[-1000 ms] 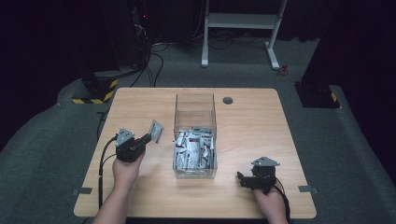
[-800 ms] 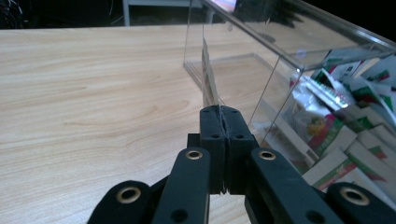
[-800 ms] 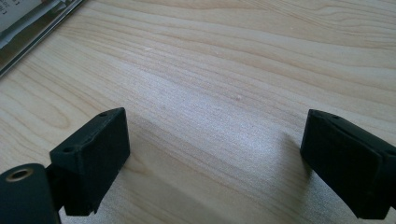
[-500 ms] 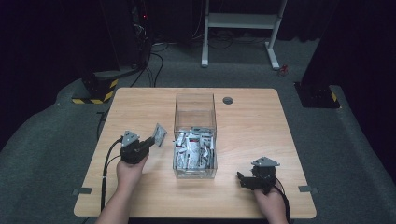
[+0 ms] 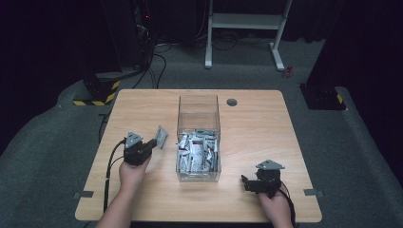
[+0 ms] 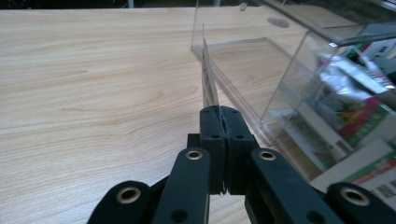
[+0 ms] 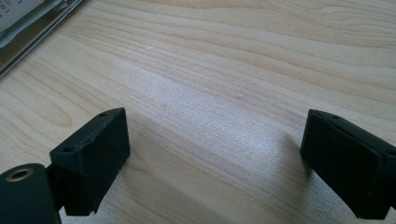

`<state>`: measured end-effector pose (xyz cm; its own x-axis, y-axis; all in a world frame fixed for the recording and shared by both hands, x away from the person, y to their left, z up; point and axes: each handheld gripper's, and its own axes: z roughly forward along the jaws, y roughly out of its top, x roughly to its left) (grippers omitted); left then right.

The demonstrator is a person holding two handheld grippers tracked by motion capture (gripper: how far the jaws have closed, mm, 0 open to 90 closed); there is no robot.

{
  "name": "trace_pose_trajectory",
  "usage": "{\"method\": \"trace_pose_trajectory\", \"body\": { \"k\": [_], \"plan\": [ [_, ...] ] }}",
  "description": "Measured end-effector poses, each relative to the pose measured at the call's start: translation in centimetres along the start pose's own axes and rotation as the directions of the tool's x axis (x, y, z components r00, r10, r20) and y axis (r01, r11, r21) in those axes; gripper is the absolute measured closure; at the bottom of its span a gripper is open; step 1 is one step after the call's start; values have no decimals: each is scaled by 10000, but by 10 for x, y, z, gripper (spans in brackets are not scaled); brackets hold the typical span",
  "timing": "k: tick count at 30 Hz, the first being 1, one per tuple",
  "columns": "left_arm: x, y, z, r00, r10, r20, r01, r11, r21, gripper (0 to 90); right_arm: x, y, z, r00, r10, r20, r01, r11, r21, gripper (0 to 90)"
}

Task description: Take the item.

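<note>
At the centre of the high view stood one clear box (image 5: 198, 137) on the wooden table (image 5: 266, 137), its nearer half holding a loose heap of small packets (image 5: 197, 154) in silver, white and red; the farther half was bare. Their number could not be told. Just left of the box, in the middle left of the frame, the left gripper (image 5: 153, 144) had its two jaws pressed tight together on one flat silver packet (image 5: 162, 137), which stood up above the table, apart from the box wall. The left gripper view showed that packet (image 6: 208, 84) edge-on, rising from the closed jaws beside the box (image 6: 261, 79). At the lower right of the high view the right gripper (image 5: 247, 183) sat low over bare wood, its jaws spread wide with nothing between them, as the right gripper view confirmed. Near the table's far edge lay one round dark hole (image 5: 232, 102).
</note>
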<state>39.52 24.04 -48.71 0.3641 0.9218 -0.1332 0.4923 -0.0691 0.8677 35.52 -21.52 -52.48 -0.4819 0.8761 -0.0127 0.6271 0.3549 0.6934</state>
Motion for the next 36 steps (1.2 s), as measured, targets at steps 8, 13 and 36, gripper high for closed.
{"method": "trace_pose_trajectory", "body": {
  "k": [8,13,36],
  "plan": [
    [12,-3,6,9988,-47,-489,57,9997,220,882,0,0,0,10000,6,-5,-6,10000,-1,79],
    [19,-3,7,9976,-55,-692,79,9994,342,874,0,0,0,10000,4,-5,-4,10000,1,78],
    [11,-5,-16,9998,91,155,-96,9993,369,208,0,0,0,10000,24,-5,-24,10000,15,78]
  ]
}}
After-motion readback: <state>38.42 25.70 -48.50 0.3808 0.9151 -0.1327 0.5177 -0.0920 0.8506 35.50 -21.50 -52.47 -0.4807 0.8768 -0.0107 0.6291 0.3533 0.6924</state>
